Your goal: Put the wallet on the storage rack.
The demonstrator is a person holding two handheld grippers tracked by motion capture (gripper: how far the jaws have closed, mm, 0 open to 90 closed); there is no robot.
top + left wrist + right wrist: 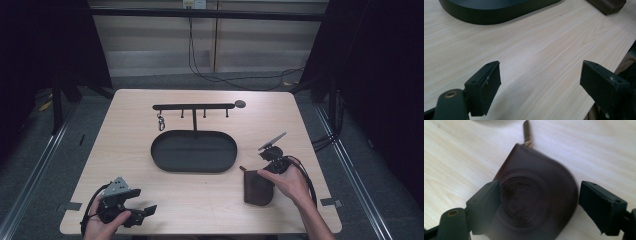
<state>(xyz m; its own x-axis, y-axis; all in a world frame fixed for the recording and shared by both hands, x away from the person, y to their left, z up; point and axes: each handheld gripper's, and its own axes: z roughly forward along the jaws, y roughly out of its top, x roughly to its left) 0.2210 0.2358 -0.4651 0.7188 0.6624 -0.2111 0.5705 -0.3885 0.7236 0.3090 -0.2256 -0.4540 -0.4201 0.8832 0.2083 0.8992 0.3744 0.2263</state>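
Observation:
A dark brown leather pouch [258, 187] with a zip and an embossed round mark lies flat on the table near the front right. My right gripper [539, 206] hovers just above the pouch [534, 200], open, its jaws standing to either side of it. In the high view the right gripper [274, 159] sits at the pouch's far right corner. My left gripper [137, 202] rests open near the front left edge, over bare wood, its jaws [540, 87] wide apart with nothing between them.
A black oval tray [194, 151] lies at the table's middle, with a black hook rack [194, 106] standing behind it. A small metal clip [161, 121] hangs from the rack's left hook. The table's front edge is close to both hands.

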